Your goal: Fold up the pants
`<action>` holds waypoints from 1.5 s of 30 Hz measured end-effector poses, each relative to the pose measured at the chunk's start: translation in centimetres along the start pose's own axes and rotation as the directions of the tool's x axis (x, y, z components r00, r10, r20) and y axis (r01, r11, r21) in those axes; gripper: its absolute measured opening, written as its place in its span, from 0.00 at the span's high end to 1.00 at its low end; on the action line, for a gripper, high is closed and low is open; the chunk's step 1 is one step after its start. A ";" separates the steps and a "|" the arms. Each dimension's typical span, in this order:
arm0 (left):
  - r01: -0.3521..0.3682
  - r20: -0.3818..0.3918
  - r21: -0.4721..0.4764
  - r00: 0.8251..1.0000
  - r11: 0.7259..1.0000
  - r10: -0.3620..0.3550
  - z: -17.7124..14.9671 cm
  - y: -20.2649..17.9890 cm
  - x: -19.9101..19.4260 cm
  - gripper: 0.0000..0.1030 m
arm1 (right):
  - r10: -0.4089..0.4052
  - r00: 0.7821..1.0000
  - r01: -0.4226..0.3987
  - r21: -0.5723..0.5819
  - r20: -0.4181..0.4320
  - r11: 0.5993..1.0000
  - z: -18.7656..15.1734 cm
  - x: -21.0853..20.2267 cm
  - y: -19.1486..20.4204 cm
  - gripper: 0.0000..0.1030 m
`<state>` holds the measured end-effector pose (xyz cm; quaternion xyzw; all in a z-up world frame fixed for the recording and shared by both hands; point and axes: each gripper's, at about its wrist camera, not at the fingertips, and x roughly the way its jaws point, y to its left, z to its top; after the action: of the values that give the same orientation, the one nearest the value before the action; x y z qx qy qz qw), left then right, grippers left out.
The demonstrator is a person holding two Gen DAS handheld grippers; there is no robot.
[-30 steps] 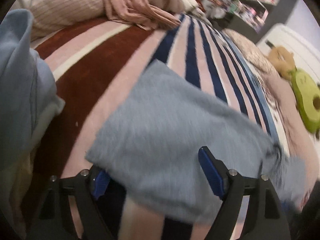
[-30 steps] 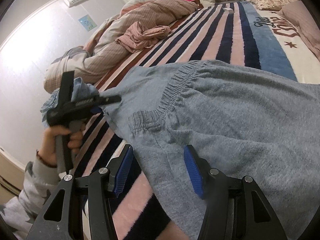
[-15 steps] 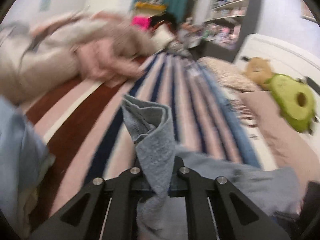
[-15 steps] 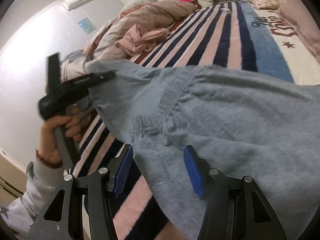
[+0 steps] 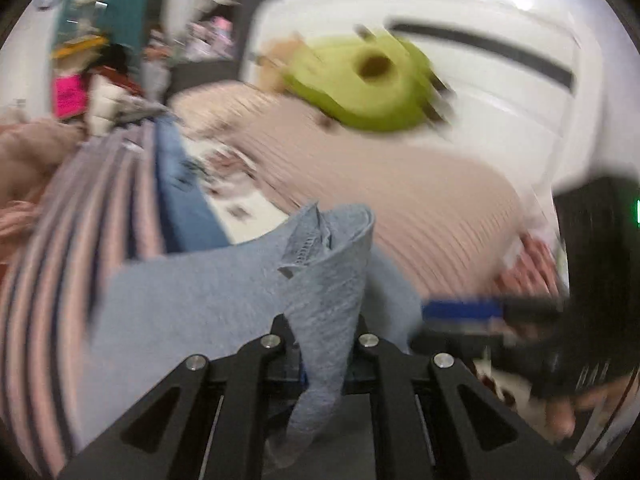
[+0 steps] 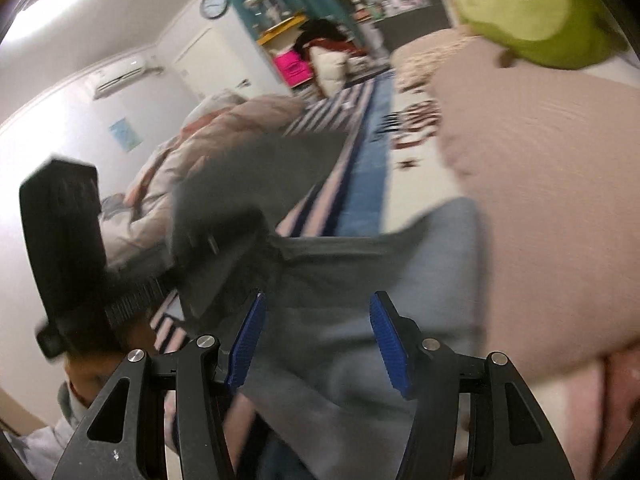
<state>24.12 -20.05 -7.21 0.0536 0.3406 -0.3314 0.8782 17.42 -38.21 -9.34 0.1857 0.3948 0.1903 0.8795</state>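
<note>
The grey-blue pants (image 5: 208, 304) lie on the striped bed cover (image 5: 52, 248). My left gripper (image 5: 324, 360) is shut on a bunched corner of the pants and holds it raised, the cloth sticking up between the jaws. In the right wrist view the pants (image 6: 344, 280) spread under my right gripper (image 6: 318, 344), which is open with its blue pads above the cloth. The left gripper (image 6: 224, 240) shows there at the left, blurred, carrying the pants' edge. The right gripper also shows blurred in the left wrist view (image 5: 480, 320).
A large pink pillow (image 6: 540, 200) lies to the right. A green avocado plush (image 5: 360, 84) sits by the white headboard (image 5: 500, 60). Crumpled pink bedding (image 6: 224, 132) is heaped at the far left. Shelves and clutter stand beyond the bed.
My left gripper shut on the pants' corner and swung it up and to the right, toward the right gripper. The right gripper stayed open and turned toward the pillow.
</note>
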 end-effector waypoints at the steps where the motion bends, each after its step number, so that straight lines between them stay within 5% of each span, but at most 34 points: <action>1: 0.019 -0.038 0.019 0.999 1.000 -0.018 -0.6 -0.7 0.9 0.94 | -0.009 1.000 0.009 0.012 0.000 1.000 -0.3 -0.3 -0.6 0.51; 5: 0.054 -0.118 0.067 0.992 0.996 -0.046 -2.5 -2.1 2.5 0.86 | -0.011 1.000 0.011 0.070 -0.008 0.998 -1.3 -1.0 -3.2 0.51; 7: 0.115 -0.144 0.044 0.984 0.992 -0.108 -2.8 -1.6 2.0 0.38 | -0.009 1.000 0.009 0.086 -0.001 0.996 -1.5 -1.2 -3.8 0.51; 8: 0.139 -0.144 0.036 0.981 0.990 -0.132 -3.0 -1.7 1.4 0.30 | -0.007 1.000 0.007 0.090 0.003 0.996 -1.6 -1.4 -3.9 0.51; 14: 0.105 -0.063 0.034 0.993 0.994 -0.103 -3.6 0.3 -4.6 0.29 | 0.000 1.000 -0.001 0.063 0.018 0.998 -0.8 -1.6 -3.0 0.45; 17: -0.028 -0.008 0.031 1.000 0.999 0.029 -4.2 2.6 -7.3 0.27 | 0.025 1.000 -0.024 0.043 -0.003 0.999 -0.6 -0.6 -1.8 0.42; 22: -0.194 -0.032 -0.014 0.981 0.981 0.193 -6.8 6.7 -8.6 0.26 | 0.060 0.995 -0.057 0.036 -0.083 0.998 -0.9 2.1 0.1 0.41; 27: -0.198 -0.095 0.002 0.976 0.980 0.197 -9.5 8.1 -7.2 0.26 | 0.015 0.991 -0.011 0.037 -0.135 0.999 -1.6 3.9 1.2 0.40; 37: -0.160 -0.053 -0.031 0.986 0.987 0.158 -10.5 9.2 -8.5 0.26 | -0.084 0.986 0.075 -0.065 -0.142 0.995 -3.5 0.5 1.4 0.40; 45: -0.189 -0.019 -0.089 0.982 0.978 0.188 -10.3 10.7 -9.8 0.26 | -0.174 0.969 0.140 -0.190 -0.178 0.972 -5.7 -0.8 1.8 0.26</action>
<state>19.55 -3.11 -10.21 0.0475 0.3534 -0.2304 0.9054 12.24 -36.10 -11.47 0.0559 0.4734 0.1711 0.8623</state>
